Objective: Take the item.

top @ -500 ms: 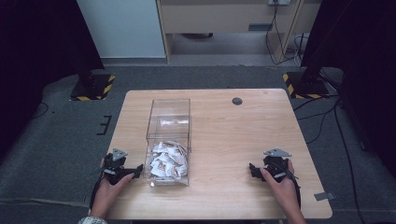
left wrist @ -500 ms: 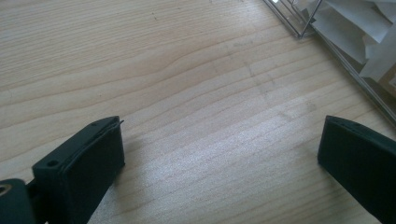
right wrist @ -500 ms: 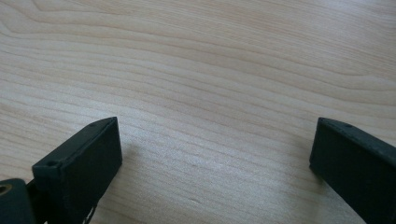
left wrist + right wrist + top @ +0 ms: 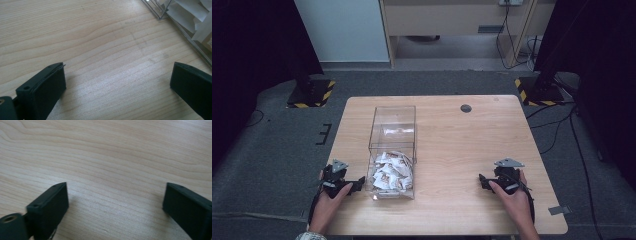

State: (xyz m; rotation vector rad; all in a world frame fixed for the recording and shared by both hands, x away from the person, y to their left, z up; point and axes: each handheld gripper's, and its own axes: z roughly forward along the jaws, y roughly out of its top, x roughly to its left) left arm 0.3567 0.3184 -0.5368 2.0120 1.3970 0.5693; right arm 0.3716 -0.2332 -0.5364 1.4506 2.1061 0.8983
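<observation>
Nothing shifted since the earlier frame: both tongs parked on the pale wooden desk point(image 4: 447, 145), jaws apart and empty.
Clear plastic box point(image 4: 392, 150) of white sachets point(image 4: 391, 171) just beside left tongs point(image 4: 358, 184), toward desk centre, long axis running away from person; right tongs point(image 4: 482, 180) well apart.

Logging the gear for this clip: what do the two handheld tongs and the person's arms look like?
Both tongs, the left and the right, are black, each topped by a grey three-cornered plate. Up close, the jaws are flat black blocks with small screw holes. A patterned cuff shows at the left wrist; the right forearm is bare of any sleeve.
</observation>
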